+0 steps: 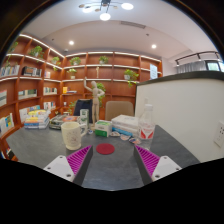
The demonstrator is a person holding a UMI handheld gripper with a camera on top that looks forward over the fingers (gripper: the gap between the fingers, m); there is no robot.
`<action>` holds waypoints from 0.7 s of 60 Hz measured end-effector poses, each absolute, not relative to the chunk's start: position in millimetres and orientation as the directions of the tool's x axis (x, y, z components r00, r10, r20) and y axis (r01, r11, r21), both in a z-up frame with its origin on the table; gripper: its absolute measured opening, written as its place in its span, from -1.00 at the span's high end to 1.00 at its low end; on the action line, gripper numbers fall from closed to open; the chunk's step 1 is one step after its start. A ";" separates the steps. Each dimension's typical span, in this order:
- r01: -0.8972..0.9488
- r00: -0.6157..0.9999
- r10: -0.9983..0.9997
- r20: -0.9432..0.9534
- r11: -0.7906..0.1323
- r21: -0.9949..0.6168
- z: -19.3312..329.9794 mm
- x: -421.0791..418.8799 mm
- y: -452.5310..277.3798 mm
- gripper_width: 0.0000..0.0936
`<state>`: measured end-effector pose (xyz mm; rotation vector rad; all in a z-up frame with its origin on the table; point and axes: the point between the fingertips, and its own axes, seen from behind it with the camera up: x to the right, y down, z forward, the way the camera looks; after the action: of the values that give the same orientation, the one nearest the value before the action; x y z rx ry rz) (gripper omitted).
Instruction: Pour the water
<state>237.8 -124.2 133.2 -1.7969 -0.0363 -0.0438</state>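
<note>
The tool (106, 163) hangs low over the bench (40, 145) with its fingers spread wide and nothing between them; the magenta pads (78, 160) face each other across bare grey surface. Just ahead, roughly on the centre line, lies a small flat red disc (105, 149), possibly a lid or coaster; I cannot tell which. Beyond the right finger stands a clear water bottle (146, 124) with a red label, upright and apart from the tool; beyond the left finger stands a pale mug (71, 133), also upright, handle side unclear.

By my reading this is the approach stage; nothing is gripped, no water is moving. The next move looks to call for swinging right and forward to bring the fingers either side of the bottle's body, squeezing firmly, then carrying it across to the mug and tipping; whether the bottle's cap is on I cannot make out, and that matters before any tilt.

Room: the near bench is open, good for a straight run in; behind the bottle sit white boxes (124, 125) and a small green carton (101, 128), so overshooting would nudge them. The bench's right edge falls away near the bottle; shelves (100, 70) stand well back.
</note>
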 end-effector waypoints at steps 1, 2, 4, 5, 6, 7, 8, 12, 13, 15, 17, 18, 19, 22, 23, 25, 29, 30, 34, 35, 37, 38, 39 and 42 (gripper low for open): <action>0.048 0.999 -0.008 0.052 -0.229 -0.972 126.2 245.3 -122.4 -0.86; 0.046 0.999 -0.018 0.052 -0.233 -0.971 120.2 253.4 -120.7 -0.86; 0.035 0.998 -0.042 0.046 -0.236 -0.971 108.7 263.1 -123.1 -0.86; 0.031 0.998 -0.051 0.044 -0.237 -0.971 105.5 269.9 -120.6 -0.86; 0.027 0.997 -0.058 0.042 -0.239 -0.971 102.1 276.5 -118.0 -0.86; 0.024 0.997 -0.065 0.041 -0.241 -0.970 99.1 283.0 -115.2 -0.86; 0.022 0.997 -0.071 0.041 -0.243 -0.970 96.2 289.3 -111.6 -0.86; 0.017 0.995 -0.096 0.041 -0.240 -0.971 90.4 313.8 -94.5 -0.86; 0.016 0.994 -0.105 0.042 -0.236 -0.972 90.0 320.0 -90.1 -0.86; 0.015 0.992 -0.120 0.043 -0.228 -0.974 90.0 331.8 -79.6 -0.86; 0.016 0.991 -0.130 0.045 -0.217 -0.976 90.5 341.6 -68.1 -0.86; 0.016 0.990 -0.134 0.046 -0.213 -0.977 90.9 346.0 -62.5 -0.86; 0.017 0.990 -0.136 0.046 -0.208 -0.978 91.2 349.4 -56.4 -0.85; 0.018 0.989 -0.140 0.045 -0.190 -0.982 93.3 357.7 -38.7 -0.84; 0.020 0.989 -0.140 0.046 -0.183 -0.983 94.2 359.9 -32.2 -0.84; 0.027 0.990 -0.134 0.051 -0.173 -0.985 95.0 362.8 -20.2 -0.84; 0.047 0.990 -0.123 0.068 -0.168 -0.985 96.1 366.5 -0.5 -0.85; 0.053 0.990 -0.119 0.073 -0.164 -0.985 97.0 366.9 3.9 -0.84; 0.069 0.990 -0.113 0.085 -0.136 -0.988 104.1 368.5 18.7 -0.86; 0.073 0.990 -0.111 0.087 -0.127 -0.989 105.9 368.4 22.2 -0.87; 0.078 0.990 -0.108 0.091 -0.114 -0.990 108.0 368.6 29.1 -0.86; 0.081 0.990 -0.107 0.093 -0.111 -0.990 108.2 368.7 31.8 -0.86; 0.083 0.990 -0.107 0.095 -0.111 -0.990 108.4 368.9 34.7 -0.86; 0.084 0.989 -0.111 0.097 -0.117 -0.990 106.7 370.8 40.4 -0.84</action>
<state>370.8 40.4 106.7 -1.6800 0.0208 -0.1654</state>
